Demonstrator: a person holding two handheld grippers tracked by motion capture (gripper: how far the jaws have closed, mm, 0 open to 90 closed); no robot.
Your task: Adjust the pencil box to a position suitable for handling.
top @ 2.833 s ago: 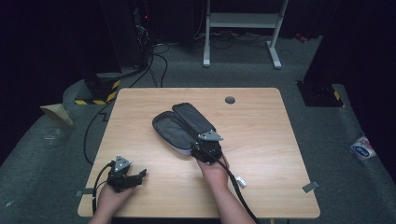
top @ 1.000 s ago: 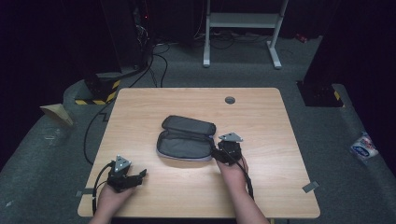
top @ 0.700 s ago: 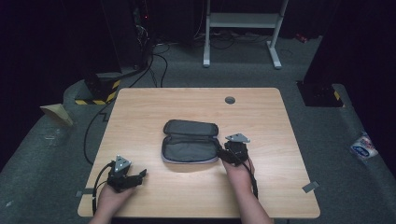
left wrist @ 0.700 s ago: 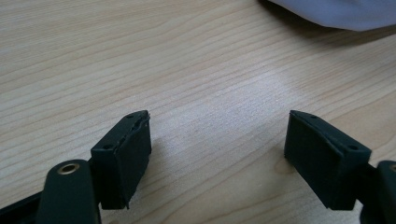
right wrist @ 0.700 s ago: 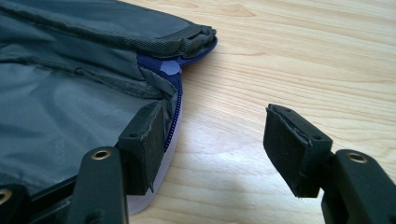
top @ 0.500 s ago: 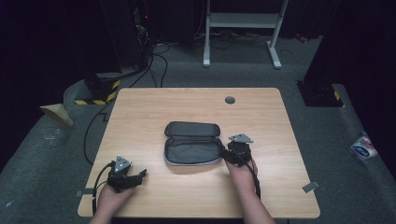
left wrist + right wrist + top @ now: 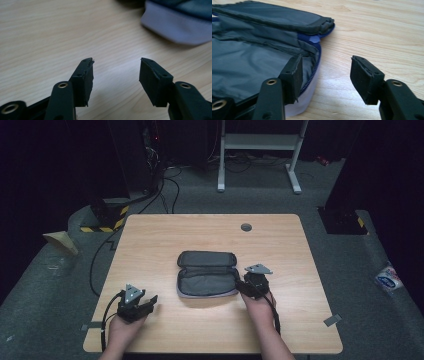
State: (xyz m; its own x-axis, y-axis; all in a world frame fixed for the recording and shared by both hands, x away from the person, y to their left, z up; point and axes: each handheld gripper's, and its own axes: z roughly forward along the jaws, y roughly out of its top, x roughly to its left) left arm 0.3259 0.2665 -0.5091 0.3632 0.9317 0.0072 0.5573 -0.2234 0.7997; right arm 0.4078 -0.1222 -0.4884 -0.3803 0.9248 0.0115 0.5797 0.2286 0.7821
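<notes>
An open, oblong grey fabric pouch [image 7: 206, 274] has turned level on the wooden surface [image 7: 165, 232]; beside its right end the right hand-held gripper [image 7: 240, 285], jaws just narrowing, straddles the zipper edge unclenched, while the left hand-held gripper [image 7: 150, 301], also narrowing, grasps nothing.

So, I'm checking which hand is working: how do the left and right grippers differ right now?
The right gripper sits at the open pouch's right end, one finger over its zipper edge; the left gripper rests apart from the pouch over bare table. Both stand open, jaws having just closed partway, gripping nothing.
</notes>
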